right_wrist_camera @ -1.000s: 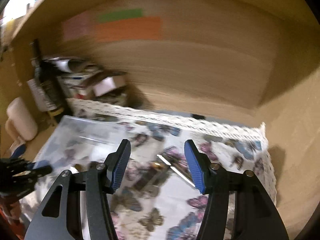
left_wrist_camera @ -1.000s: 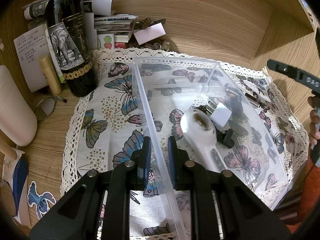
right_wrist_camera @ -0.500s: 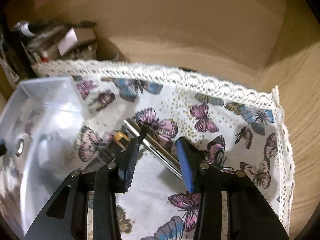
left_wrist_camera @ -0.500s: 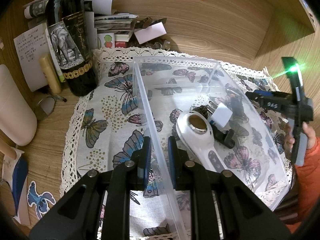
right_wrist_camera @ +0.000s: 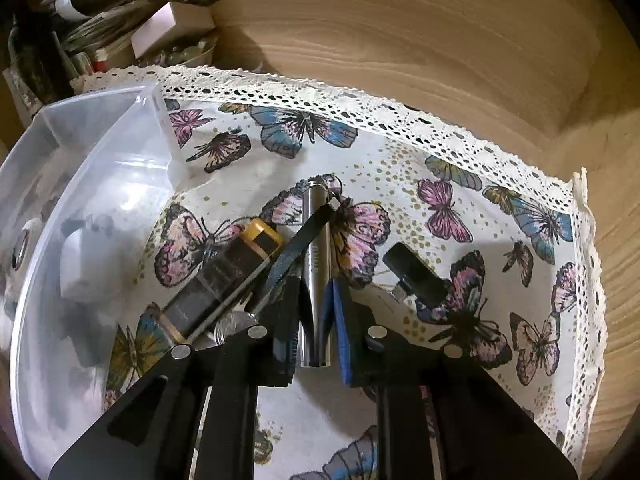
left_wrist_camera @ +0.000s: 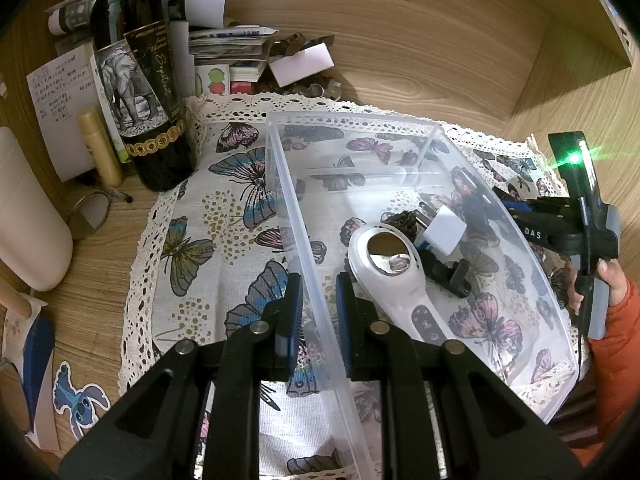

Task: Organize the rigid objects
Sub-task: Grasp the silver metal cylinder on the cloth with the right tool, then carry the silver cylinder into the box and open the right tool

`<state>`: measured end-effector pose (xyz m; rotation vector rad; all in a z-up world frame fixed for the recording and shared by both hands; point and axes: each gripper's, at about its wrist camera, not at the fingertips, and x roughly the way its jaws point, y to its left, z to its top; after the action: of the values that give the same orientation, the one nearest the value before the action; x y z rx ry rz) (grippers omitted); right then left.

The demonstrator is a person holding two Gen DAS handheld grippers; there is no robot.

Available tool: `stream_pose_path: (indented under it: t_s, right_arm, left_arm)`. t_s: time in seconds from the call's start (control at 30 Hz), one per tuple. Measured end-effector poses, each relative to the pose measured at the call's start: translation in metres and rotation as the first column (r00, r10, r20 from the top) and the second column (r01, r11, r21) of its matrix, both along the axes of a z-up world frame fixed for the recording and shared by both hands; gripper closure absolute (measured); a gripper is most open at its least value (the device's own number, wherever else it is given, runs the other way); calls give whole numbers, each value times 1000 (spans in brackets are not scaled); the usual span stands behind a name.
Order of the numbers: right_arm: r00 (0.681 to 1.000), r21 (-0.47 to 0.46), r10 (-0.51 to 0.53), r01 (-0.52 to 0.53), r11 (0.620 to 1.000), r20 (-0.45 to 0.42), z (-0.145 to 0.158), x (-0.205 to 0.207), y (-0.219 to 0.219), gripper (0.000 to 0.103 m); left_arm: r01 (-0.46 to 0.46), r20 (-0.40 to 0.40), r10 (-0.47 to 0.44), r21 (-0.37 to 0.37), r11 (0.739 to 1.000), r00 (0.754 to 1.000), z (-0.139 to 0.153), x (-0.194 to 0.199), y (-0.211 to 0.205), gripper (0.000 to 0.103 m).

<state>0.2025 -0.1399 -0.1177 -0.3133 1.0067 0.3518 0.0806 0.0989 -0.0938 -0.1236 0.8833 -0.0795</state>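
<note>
A clear plastic bin point(left_wrist_camera: 400, 152) stands on a butterfly cloth point(left_wrist_camera: 200, 248). My left gripper point(left_wrist_camera: 318, 314) is shut on the bin's near-left wall. Inside the bin lie a white hand mirror point(left_wrist_camera: 384, 260), a white charger cube point(left_wrist_camera: 444, 232) and a black clip point(left_wrist_camera: 450, 274). To the right of the bin point(right_wrist_camera: 100, 152), my right gripper point(right_wrist_camera: 316, 316) is shut on a silver metal tube point(right_wrist_camera: 316, 236) with a black strap, lying on the cloth. An amber and black lighter point(right_wrist_camera: 224, 276) lies left of the tube and a black adapter point(right_wrist_camera: 416, 276) lies right of it.
A dark wine bottle point(left_wrist_camera: 140, 80), a paper stack point(left_wrist_camera: 228, 44), a cream tube point(left_wrist_camera: 100, 144) and a white container point(left_wrist_camera: 24, 216) crowd the back left. A small round mirror point(left_wrist_camera: 88, 216) lies on the wood. Wooden walls enclose the back and right. A hand in an orange sleeve point(left_wrist_camera: 612, 300) holds the right gripper.
My right gripper has come down onto the cloth and closed its jaws around the silver tube. The left gripper and the bin have not moved.
</note>
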Motion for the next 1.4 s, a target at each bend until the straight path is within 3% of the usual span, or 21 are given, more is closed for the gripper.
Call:
stream_pose_path:
  t_s: [0.27,0.83,1.23,1.4]
  right_arm:
    - [999,13,-30,30,999,33,4,4,-6,89]
    - [974,118,-2,-25,993,227,84,-29,4,89]
    - [916,200,111,-200,959,386,140,-74,35,89]
    - [895,196,182,-280,940,406,147,-91,53,89]
  left_arm:
    - [0,-1,0,1,1000,1000,0,0,0,86]
    - [1,1,-1,5,1000,1000,-1,0,1,86]
    - [1,1,-1,5,1000,1000,-1,0,1,86]
    - [1,1,-1,5,1000,1000,-1,0,1,86]
